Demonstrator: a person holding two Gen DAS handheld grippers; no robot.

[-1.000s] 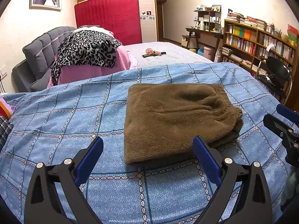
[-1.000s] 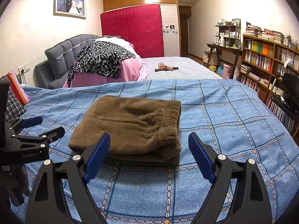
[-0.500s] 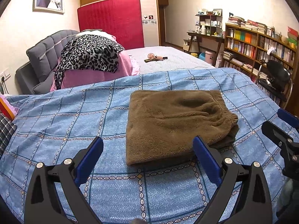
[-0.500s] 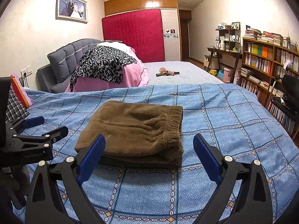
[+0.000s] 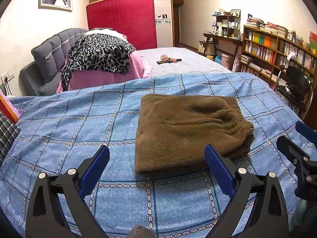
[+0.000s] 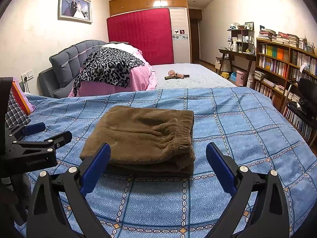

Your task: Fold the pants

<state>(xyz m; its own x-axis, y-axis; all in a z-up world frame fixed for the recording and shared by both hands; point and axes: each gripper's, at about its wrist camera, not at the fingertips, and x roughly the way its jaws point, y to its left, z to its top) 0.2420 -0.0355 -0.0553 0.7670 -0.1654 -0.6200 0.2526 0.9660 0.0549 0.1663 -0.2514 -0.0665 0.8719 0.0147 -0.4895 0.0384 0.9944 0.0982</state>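
The brown fleece pants (image 5: 188, 127) lie folded in a neat stack on the blue checked bedspread (image 5: 79, 123), waistband to the right. They also show in the right wrist view (image 6: 146, 136). My left gripper (image 5: 156, 168) is open and empty, just short of the stack's near edge. My right gripper (image 6: 158, 164) is open and empty, also at the near edge. Each gripper shows in the other's view: the right one (image 5: 297, 148) at the right edge, the left one (image 6: 39, 136) at the left edge.
A pink quilt with a leopard-print cloth (image 5: 99, 59) lies by the grey headboard (image 5: 51, 51). A small fan (image 5: 164, 58) lies on the far mattress. Bookshelves (image 5: 277, 49) and a black chair (image 5: 297, 87) stand at the right. Checked fabric (image 6: 15, 113) lies at the left.
Both grippers have drawn back and risen a little from the folded pants, staying open. The pants have not moved.
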